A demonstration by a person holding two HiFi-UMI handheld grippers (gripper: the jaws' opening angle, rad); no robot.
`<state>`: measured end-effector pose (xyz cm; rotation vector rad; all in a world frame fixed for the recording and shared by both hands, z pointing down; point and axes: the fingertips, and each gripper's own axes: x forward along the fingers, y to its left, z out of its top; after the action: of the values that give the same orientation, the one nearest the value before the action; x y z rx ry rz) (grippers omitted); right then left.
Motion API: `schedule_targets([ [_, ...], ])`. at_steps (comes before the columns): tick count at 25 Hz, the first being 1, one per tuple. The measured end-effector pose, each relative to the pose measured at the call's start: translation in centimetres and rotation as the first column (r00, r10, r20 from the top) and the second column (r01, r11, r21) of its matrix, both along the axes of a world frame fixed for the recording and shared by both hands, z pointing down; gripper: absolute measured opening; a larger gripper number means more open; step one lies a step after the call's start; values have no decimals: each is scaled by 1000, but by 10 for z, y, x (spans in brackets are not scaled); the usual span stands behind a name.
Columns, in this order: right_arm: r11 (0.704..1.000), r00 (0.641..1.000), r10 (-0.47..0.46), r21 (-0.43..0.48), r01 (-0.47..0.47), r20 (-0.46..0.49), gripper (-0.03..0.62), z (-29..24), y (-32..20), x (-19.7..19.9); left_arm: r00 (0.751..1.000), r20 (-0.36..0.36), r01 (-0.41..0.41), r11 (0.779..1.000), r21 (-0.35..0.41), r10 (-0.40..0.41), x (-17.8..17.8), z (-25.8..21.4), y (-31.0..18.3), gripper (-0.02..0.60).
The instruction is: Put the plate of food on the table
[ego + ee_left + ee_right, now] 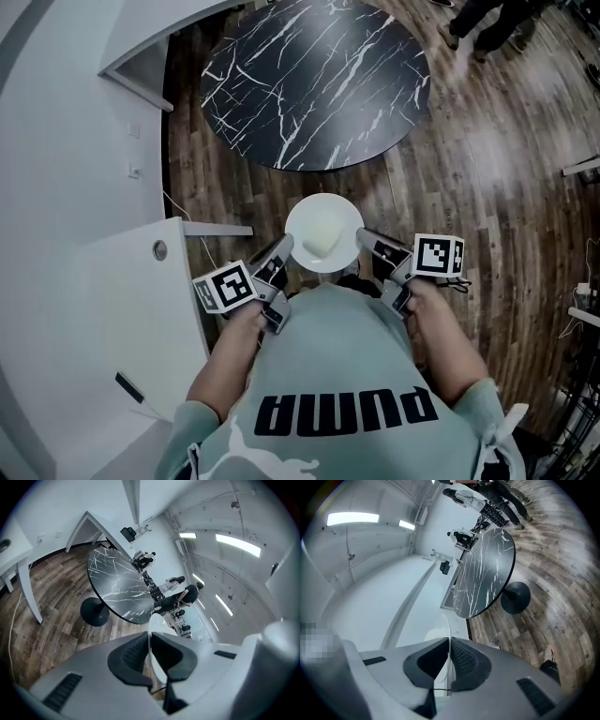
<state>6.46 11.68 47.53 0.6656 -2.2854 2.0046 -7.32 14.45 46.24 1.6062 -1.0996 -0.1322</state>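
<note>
A white plate with a pale lump of food hangs over the wooden floor, close to my chest. My left gripper is shut on its left rim and my right gripper is shut on its right rim. In the left gripper view the plate shows edge-on between the dark pads. From the right gripper view, the plate's thin rim stands clamped between the pads. The round black marble table stands ahead, apart from the plate.
A white counter runs along my left, with a white desk corner beyond it. A person's legs stand past the table at top right. The table rests on a black pedestal base.
</note>
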Motion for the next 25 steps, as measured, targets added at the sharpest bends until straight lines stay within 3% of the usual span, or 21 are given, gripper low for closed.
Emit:
schedule_targets([
  [13, 999, 1000, -20, 28, 20, 4, 18, -10, -51, 19, 999, 26, 22, 999, 24, -22, 19, -9, -48, 26],
  [25, 999, 998, 43, 1, -43, -51, 18, 5, -108, 14, 999, 4, -35, 999, 7, 35, 11, 8, -112, 28],
])
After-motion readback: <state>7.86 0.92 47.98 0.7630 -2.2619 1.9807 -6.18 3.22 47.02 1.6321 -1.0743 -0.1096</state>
